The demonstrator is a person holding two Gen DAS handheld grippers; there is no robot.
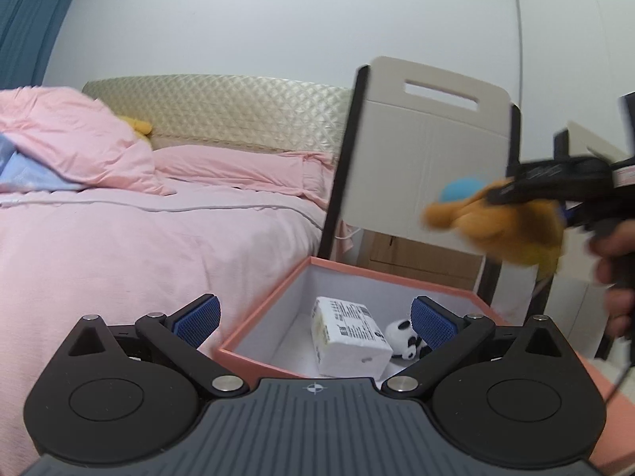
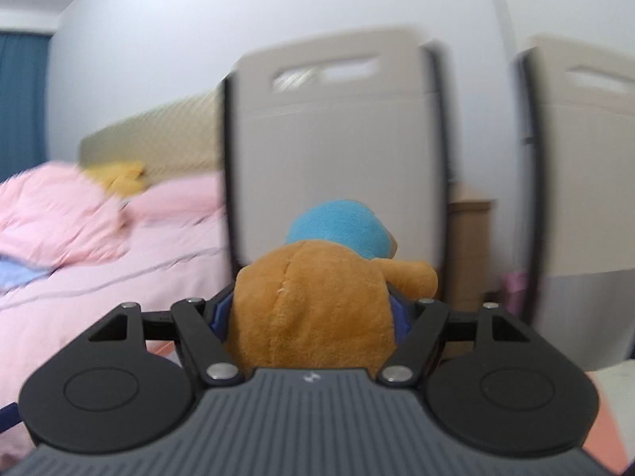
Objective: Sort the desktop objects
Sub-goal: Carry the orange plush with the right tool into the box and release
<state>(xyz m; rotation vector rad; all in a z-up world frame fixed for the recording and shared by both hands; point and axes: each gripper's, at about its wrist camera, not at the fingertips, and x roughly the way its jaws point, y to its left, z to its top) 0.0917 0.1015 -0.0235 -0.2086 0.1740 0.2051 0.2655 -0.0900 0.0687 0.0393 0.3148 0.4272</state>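
Left gripper (image 1: 315,319) hangs spread and empty over the pink box (image 1: 258,325); beyond, right gripper (image 2: 313,313) pinches the brown plush bear (image 2: 313,301) mid-body, airborne; likely light, squashy, safest held by its torso

This is a home bedroom: a bed (image 1: 158,238) with pink bedding, a pink pillow (image 1: 234,168) against a quilted cream headboard (image 1: 238,107), a teal curtain (image 1: 31,12) by the plain wall, and a wooden nightstand (image 1: 420,256) beside it.
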